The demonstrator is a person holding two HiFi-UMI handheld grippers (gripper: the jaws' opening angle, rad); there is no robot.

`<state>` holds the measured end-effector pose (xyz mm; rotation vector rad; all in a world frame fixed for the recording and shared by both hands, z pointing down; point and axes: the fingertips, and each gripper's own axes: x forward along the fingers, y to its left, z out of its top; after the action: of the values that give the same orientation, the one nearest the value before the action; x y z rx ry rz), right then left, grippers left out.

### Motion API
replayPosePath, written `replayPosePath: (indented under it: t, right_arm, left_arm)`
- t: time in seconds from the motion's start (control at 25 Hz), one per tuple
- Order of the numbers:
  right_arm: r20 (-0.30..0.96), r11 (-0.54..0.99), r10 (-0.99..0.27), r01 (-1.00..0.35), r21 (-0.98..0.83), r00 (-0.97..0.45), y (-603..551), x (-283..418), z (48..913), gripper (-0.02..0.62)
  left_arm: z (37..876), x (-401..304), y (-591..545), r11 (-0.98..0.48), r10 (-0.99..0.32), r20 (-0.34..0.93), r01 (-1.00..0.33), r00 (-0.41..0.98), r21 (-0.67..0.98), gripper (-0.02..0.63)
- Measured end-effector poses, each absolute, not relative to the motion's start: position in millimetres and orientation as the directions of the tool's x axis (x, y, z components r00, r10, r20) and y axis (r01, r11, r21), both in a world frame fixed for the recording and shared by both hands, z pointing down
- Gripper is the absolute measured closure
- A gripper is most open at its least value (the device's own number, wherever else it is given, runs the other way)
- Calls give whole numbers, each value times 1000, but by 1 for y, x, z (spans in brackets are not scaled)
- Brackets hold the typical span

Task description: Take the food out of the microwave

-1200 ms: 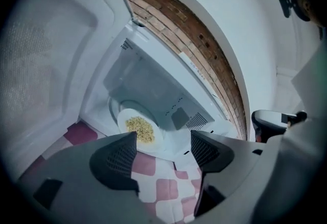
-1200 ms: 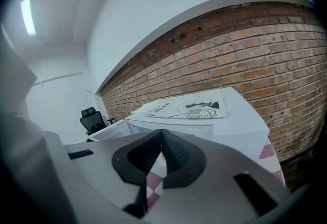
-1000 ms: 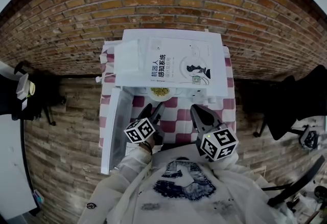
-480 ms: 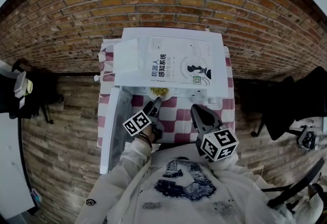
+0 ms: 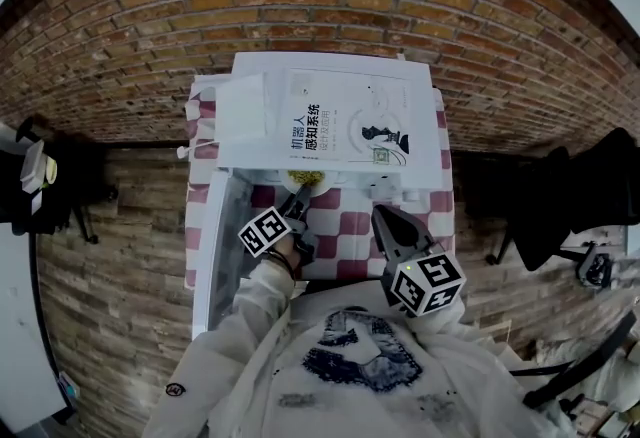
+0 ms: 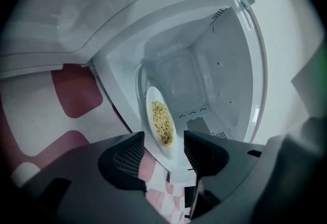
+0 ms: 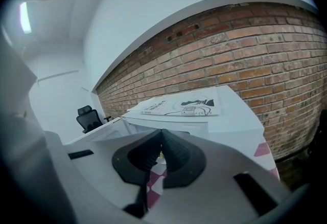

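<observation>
Inside microwave [image 6: 225, 64]: plate [image 6: 149, 108] of food [image 6: 162, 121] sits on the oven floor.
Left gripper [image 6: 163, 141]: jaws apart, just been closing, plate's near rim between them.
Right gripper [image 7: 161, 136]: jaws together, nothing held.

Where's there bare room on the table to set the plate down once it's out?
The checkered cloth in front of the microwave, between its open door and the right gripper. The microwave's top is crowded by a book.

Left gripper [image 6: 163, 142] narrowing; right gripper [image 7: 161, 142] closed
</observation>
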<state>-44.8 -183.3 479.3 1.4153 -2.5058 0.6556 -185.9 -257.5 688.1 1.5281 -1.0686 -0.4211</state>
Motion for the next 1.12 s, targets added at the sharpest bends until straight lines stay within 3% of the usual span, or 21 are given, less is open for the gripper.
replayPosePath:
  t: [1.12]
  right_arm:
    - [385, 436, -766, -856, -277, -515, -174, -50, 479, 581]
  left_arm:
    - [697, -167, -264, 77, -770, 264, -326, 581, 942, 515]
